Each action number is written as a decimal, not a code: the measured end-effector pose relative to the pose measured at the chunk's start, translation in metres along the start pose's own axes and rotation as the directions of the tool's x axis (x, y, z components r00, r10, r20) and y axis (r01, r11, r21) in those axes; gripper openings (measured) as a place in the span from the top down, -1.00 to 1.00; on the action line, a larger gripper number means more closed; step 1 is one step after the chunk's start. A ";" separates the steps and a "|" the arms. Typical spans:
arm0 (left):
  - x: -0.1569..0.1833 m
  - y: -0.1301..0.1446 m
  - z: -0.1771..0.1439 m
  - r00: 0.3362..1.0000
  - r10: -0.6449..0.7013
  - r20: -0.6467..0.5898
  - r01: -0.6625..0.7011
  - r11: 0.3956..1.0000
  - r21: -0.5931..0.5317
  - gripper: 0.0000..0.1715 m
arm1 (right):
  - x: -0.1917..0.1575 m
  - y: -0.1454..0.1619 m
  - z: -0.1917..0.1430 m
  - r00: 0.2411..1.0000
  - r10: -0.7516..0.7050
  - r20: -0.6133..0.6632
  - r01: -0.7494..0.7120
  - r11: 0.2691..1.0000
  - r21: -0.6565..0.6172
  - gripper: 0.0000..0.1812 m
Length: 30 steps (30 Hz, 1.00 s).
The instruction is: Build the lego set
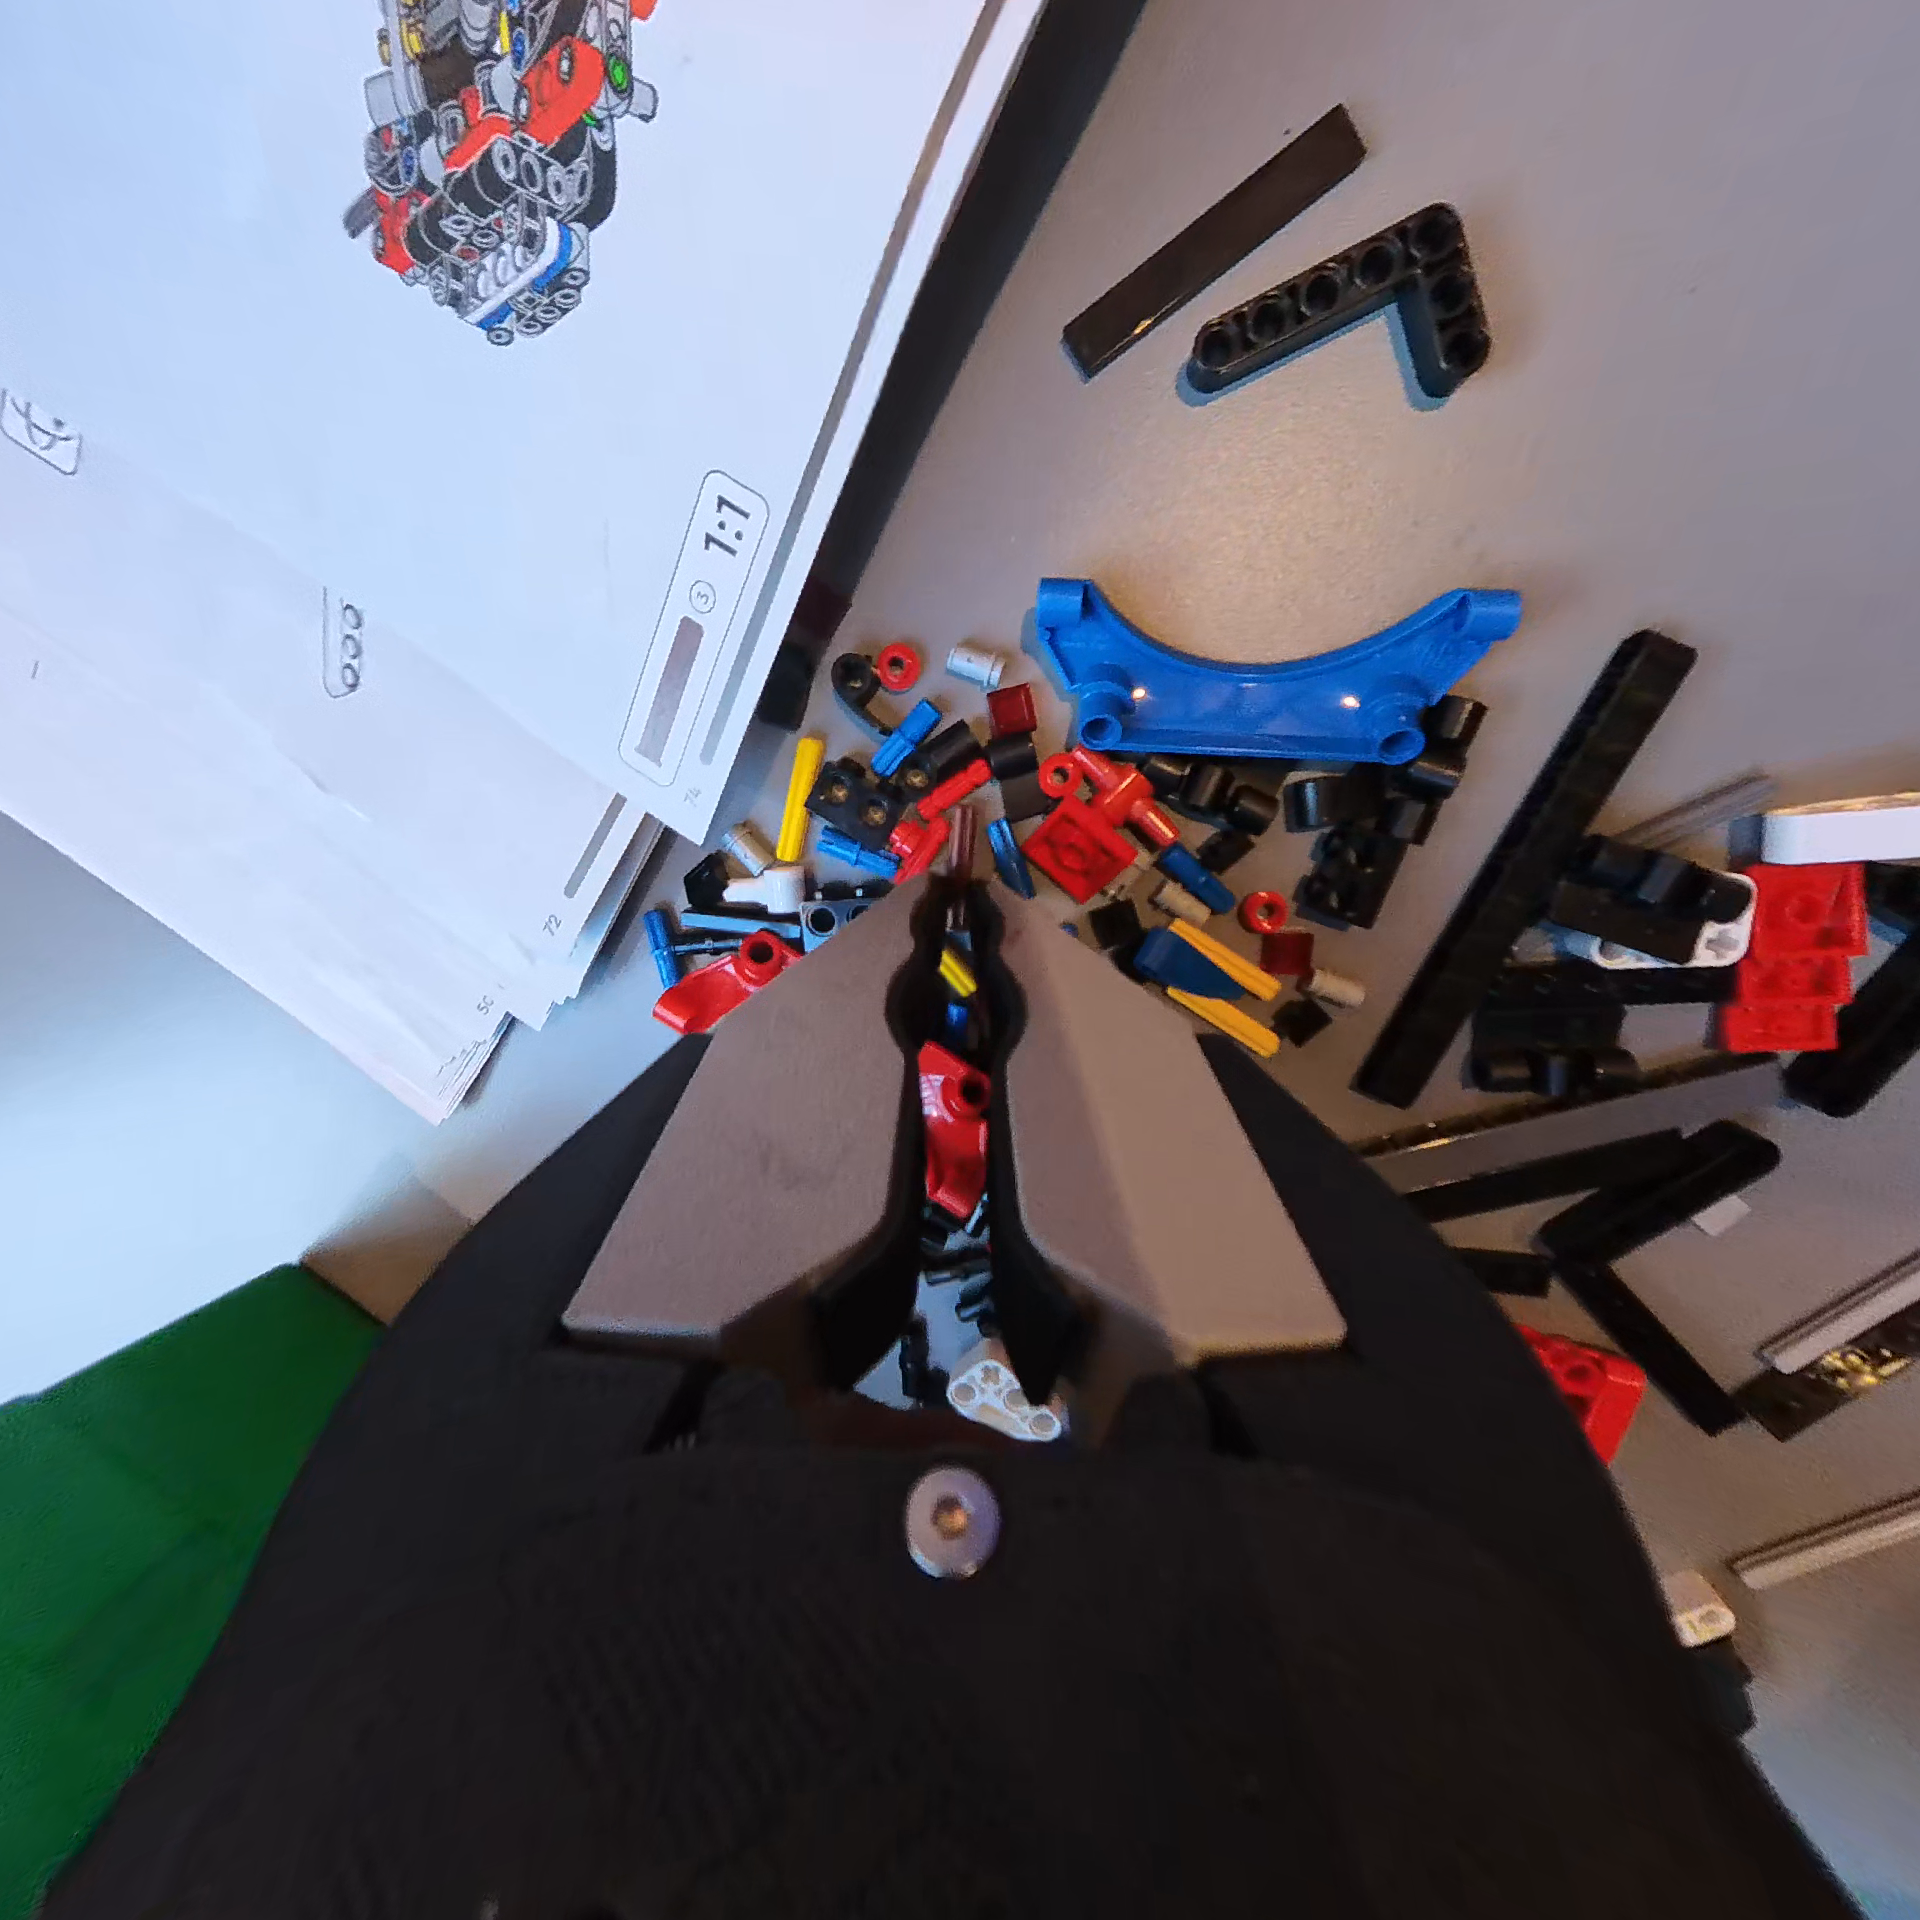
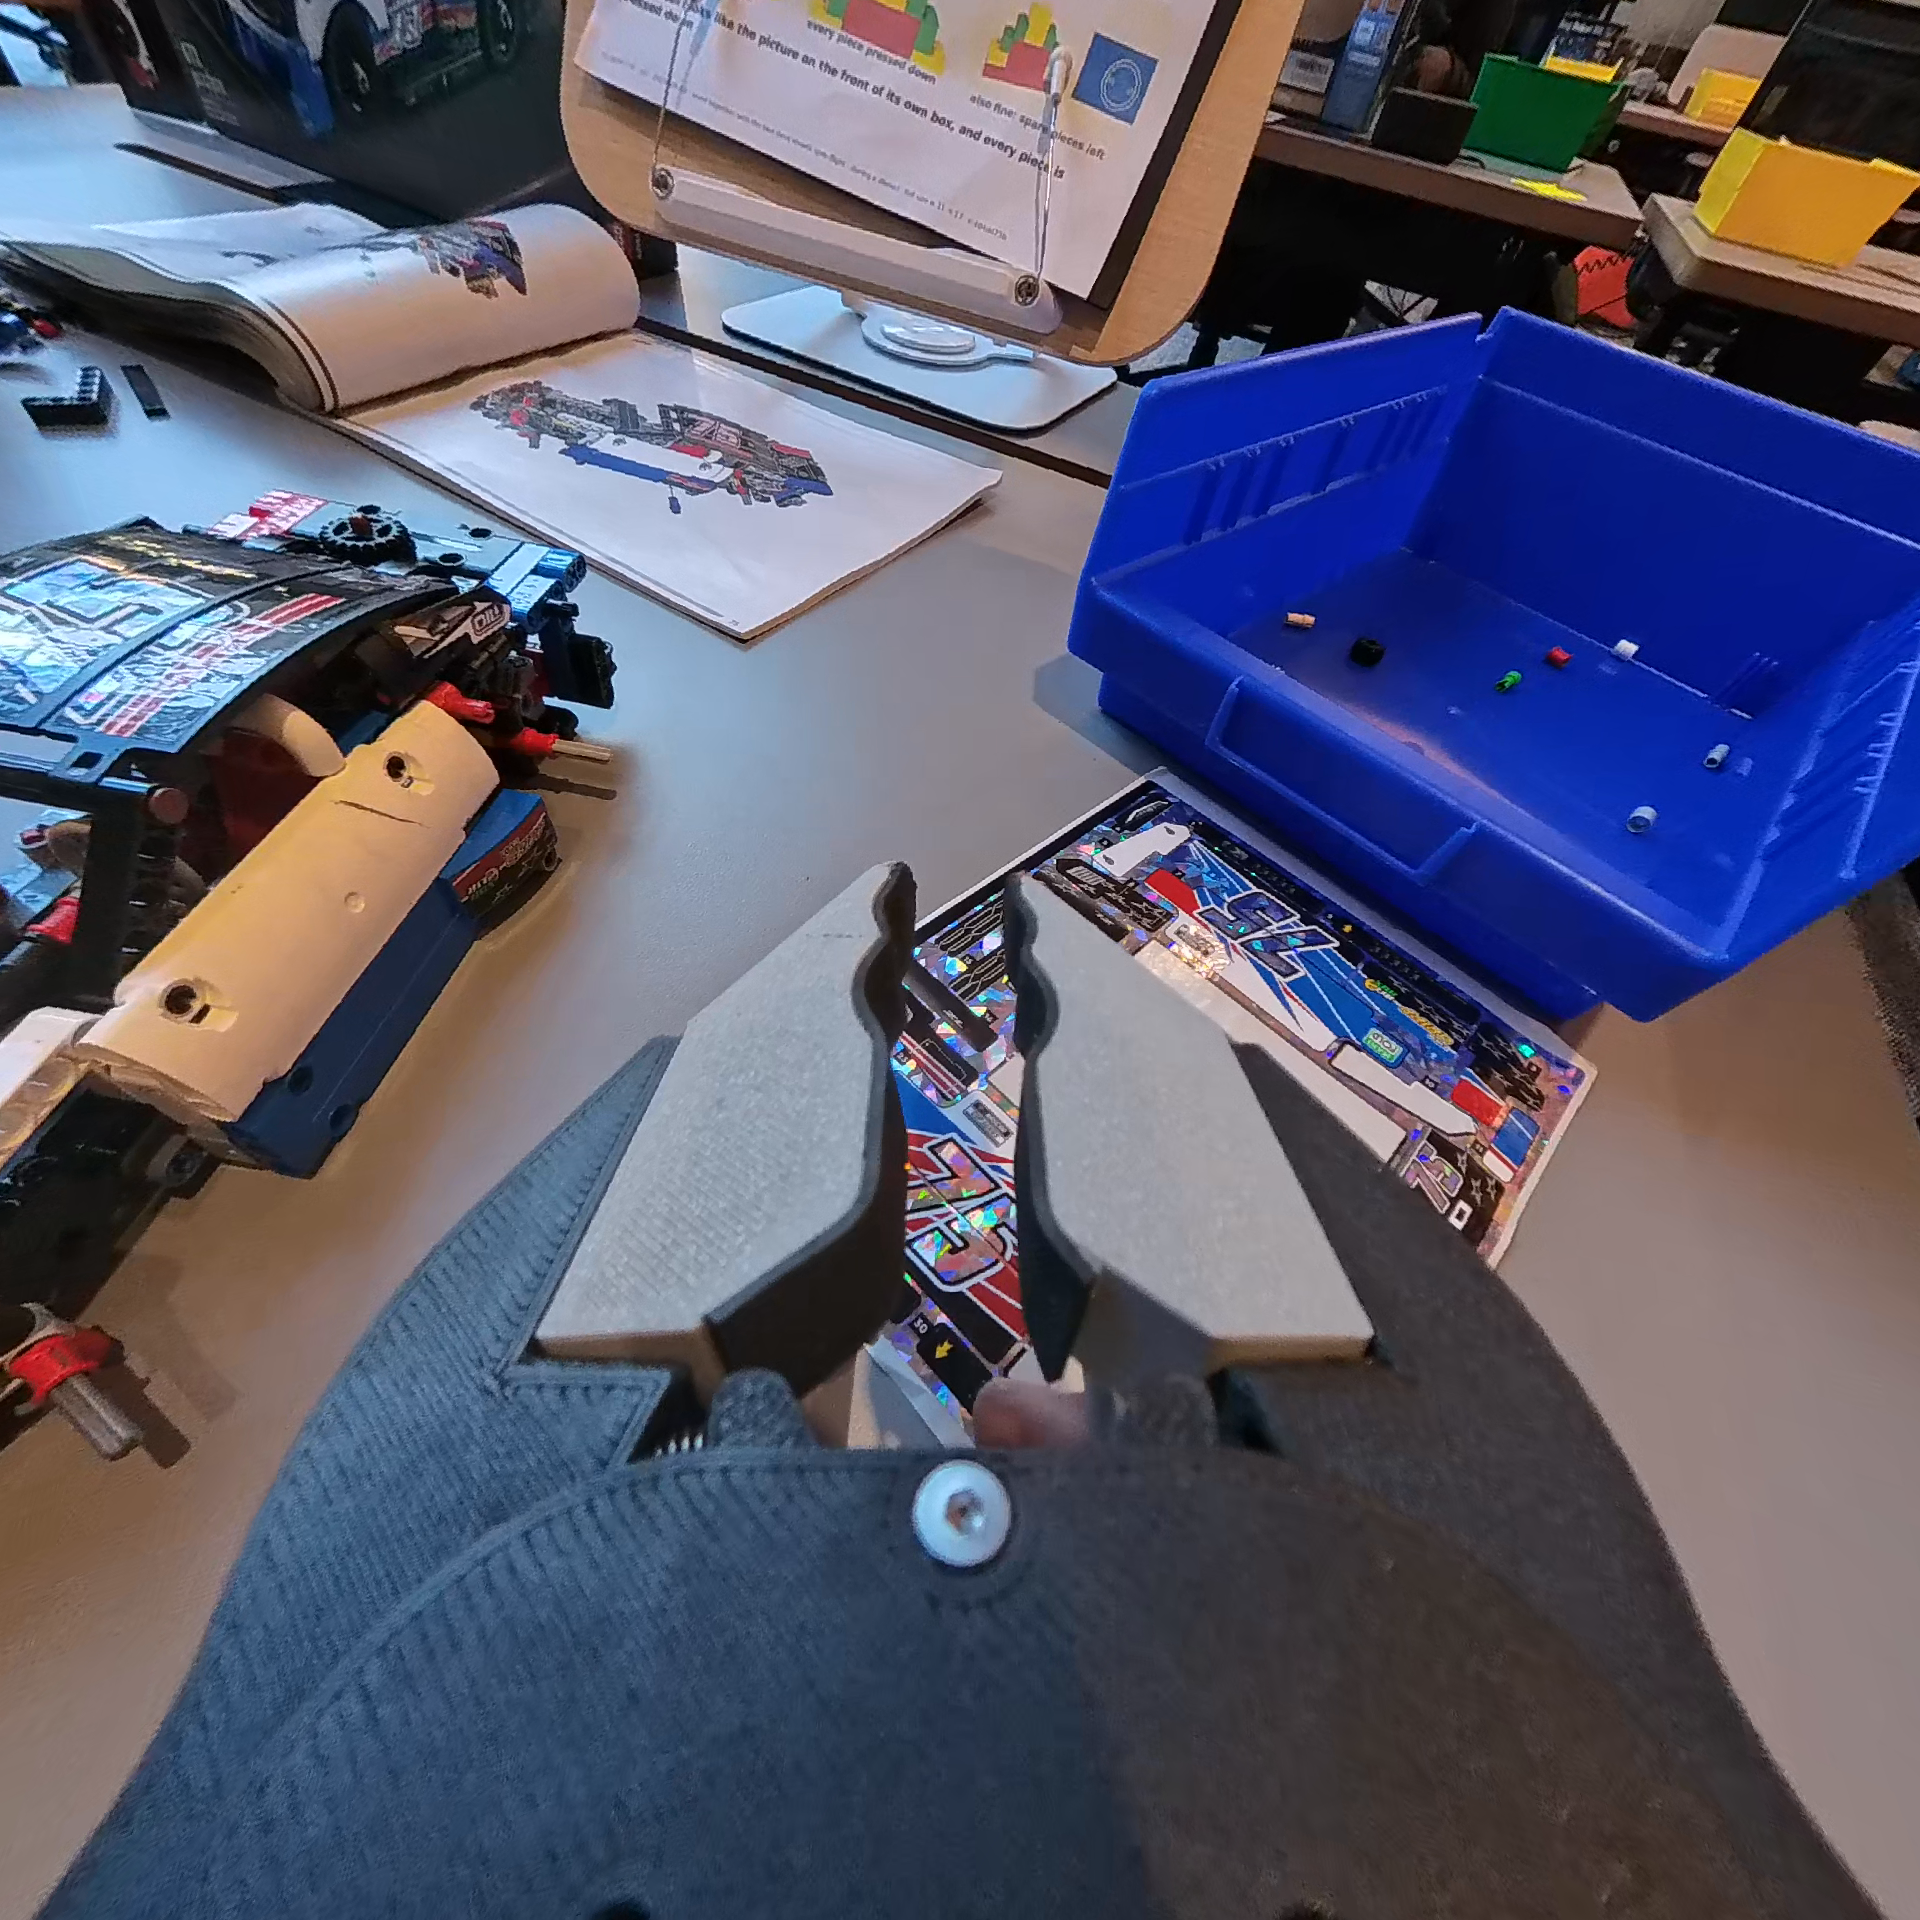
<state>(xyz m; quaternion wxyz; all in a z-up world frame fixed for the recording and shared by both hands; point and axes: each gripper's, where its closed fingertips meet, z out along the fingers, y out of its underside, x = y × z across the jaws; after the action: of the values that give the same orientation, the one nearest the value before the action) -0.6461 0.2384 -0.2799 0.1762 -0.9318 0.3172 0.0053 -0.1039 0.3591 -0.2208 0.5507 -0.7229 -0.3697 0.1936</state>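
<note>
A dark red axle pin (image 1: 961,844) is pinched at the tips of the left tool (image 1: 961,883), right over the loose lego pile (image 1: 1091,831) on the bench (image 1: 1299,499). The right tool (image 2: 961,914) is slightly parted and empty above a sticker sheet (image 2: 1299,997), with the half-built car (image 2: 260,831) to its left and a blue bin (image 2: 1507,644) ahead-right.

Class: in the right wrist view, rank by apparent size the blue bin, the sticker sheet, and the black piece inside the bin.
1. blue bin
2. sticker sheet, though it lies nearer the camera and the gripper hides part of it
3. black piece, clearly smallest
</note>
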 end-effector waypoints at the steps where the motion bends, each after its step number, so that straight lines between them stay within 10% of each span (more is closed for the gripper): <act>1: -0.001 -0.001 -0.003 1.000 -0.004 0.011 0.004 1.000 0.013 0.99 | 0.000 0.000 0.000 1.000 -0.002 0.000 0.002 1.000 0.001 0.84; 16: 0.070 -0.046 -0.065 0.997 -0.050 0.065 0.029 0.954 0.298 0.99 | -0.001 -0.003 -0.002 1.000 -0.022 -0.003 0.022 1.000 0.022 0.85; 23: 0.148 -0.072 -0.057 1.000 -0.002 -0.009 0.005 0.923 0.385 0.99 | -0.002 -0.003 -0.002 1.000 -0.031 -0.005 0.031 0.999 0.020 0.85; 30: 0.150 -0.070 -0.032 0.997 -0.054 0.061 0.029 0.932 0.362 0.99 | -0.002 -0.003 -0.002 0.999 -0.032 -0.008 0.032 0.999 0.018 0.85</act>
<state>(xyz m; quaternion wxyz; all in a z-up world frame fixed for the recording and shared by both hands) -0.4887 0.1907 -0.2450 0.3550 -0.8894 0.2868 -0.0243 -0.1045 0.3569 -0.2178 0.5618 -0.7126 -0.3771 0.1852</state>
